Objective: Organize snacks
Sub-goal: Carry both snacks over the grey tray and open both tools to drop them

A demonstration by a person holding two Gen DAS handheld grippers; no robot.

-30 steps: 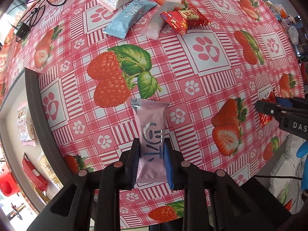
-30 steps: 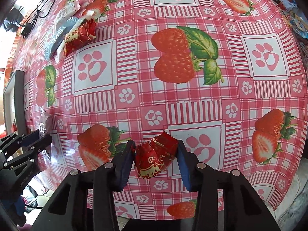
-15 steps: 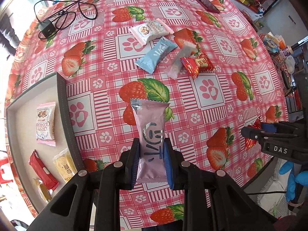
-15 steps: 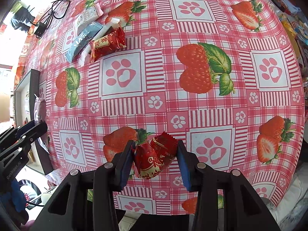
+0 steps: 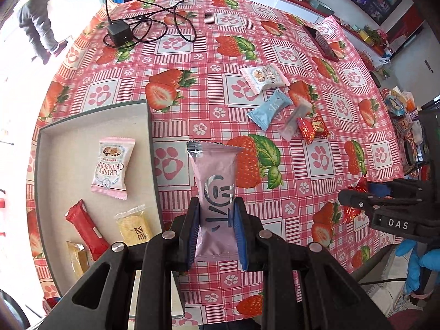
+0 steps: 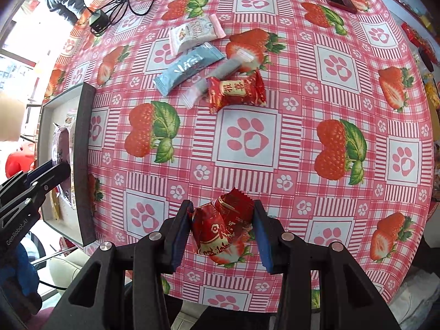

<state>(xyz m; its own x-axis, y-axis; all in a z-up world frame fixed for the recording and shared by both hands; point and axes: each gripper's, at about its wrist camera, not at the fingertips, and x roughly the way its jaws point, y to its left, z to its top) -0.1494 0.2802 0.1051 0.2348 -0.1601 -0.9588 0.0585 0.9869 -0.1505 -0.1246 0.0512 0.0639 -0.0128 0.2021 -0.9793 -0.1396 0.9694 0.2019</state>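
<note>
My left gripper is shut on a pink snack bar, held high above the table, just right of the grey tray. The tray holds a cranberry crisp packet, a red bar, a yellow cracker pack and another yellowish pack. My right gripper is shut on a crumpled red candy packet above the table's near edge. On the cloth lie a white packet, a blue packet, a translucent pale stick and a red candy.
A black charger with cable lies at the far left of the strawberry tablecloth. A dark phone lies at the far right. A person stands beyond the table at the upper left. The right gripper shows in the left view.
Both grippers have risen well above the table with their packets held. The left gripper's view now takes in the whole tray, and the loose snacks look farther away.
</note>
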